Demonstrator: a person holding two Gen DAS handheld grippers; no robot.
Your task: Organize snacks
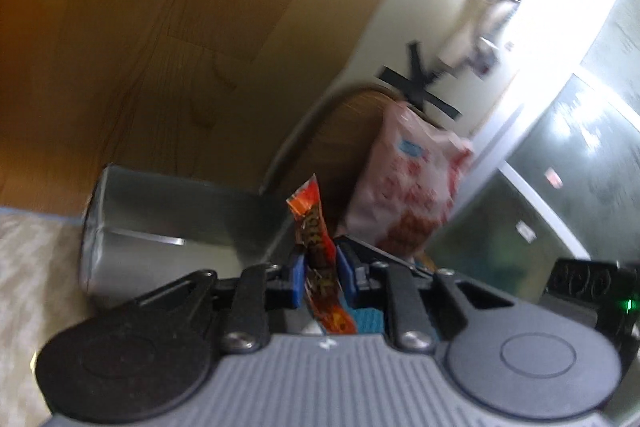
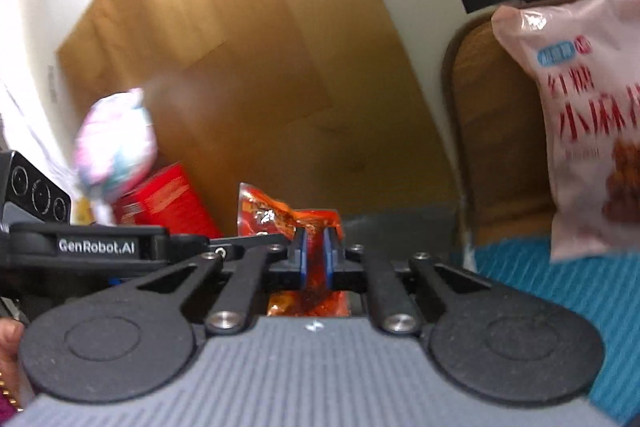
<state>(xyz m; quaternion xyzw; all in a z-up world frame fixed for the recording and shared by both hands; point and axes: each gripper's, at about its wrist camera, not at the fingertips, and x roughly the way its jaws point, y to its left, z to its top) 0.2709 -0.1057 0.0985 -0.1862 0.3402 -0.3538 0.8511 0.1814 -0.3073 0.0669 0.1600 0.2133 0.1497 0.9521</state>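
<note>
My left gripper (image 1: 319, 259) is shut on a narrow orange and brown snack bar wrapper (image 1: 310, 215) that stands up between the blue pads. A grey metal bin (image 1: 176, 223) lies just behind it to the left. My right gripper (image 2: 315, 251) is shut on a flat orange-red snack packet (image 2: 272, 213). A large pink snack bag (image 2: 588, 115) stands at the right in the right wrist view, and also shows in the left wrist view (image 1: 412, 183). The left gripper's body (image 2: 96, 247) shows at the left of the right wrist view.
A red box (image 2: 168, 205) and a pastel wrapped round item (image 2: 116, 147) sit at the left. A chair back (image 2: 488, 131) stands behind the pink bag. A blue ribbed mat (image 2: 560, 291) lies under it. A wooden board (image 2: 224, 67) leans on the white wall.
</note>
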